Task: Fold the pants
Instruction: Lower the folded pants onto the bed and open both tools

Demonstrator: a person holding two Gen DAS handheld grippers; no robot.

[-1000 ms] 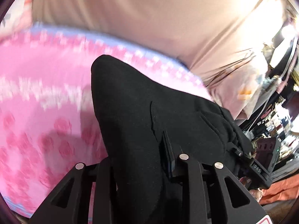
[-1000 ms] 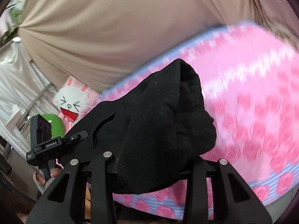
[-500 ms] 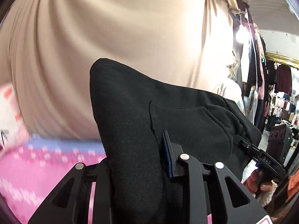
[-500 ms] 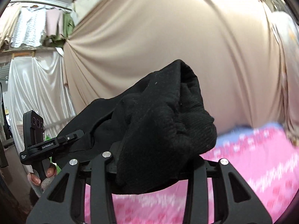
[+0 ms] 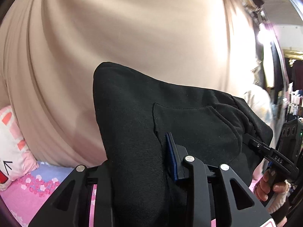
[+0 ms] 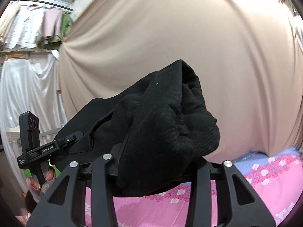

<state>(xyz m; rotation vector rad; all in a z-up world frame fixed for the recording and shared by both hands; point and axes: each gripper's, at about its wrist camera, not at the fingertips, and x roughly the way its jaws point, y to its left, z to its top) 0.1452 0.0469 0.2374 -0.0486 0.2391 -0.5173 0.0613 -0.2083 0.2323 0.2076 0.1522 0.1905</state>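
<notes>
The black pants (image 5: 170,124) hang stretched in the air between both grippers, a pocket seam showing. My left gripper (image 5: 140,162) is shut on one end of the waistband, the cloth bunched between its fingers. My right gripper (image 6: 157,162) is shut on the other end, where the black pants (image 6: 166,124) drape thickly over its fingers. The right gripper also shows at the right edge of the left wrist view (image 5: 265,149). The left gripper also shows at the left of the right wrist view (image 6: 62,141). Both are held well above the pink bed cover (image 6: 265,185).
A beige curtain (image 5: 132,37) fills the background. The pink flowered bed cover (image 5: 28,193) lies below. A white rabbit pillow (image 5: 9,151) sits at the left. White drapes and hanging clothes (image 6: 28,75) are at the left of the right wrist view.
Both grippers have lifted the pants up from the bed. The views have tilted from the pink cover up to the beige curtain. Both grips are unchanged.
</notes>
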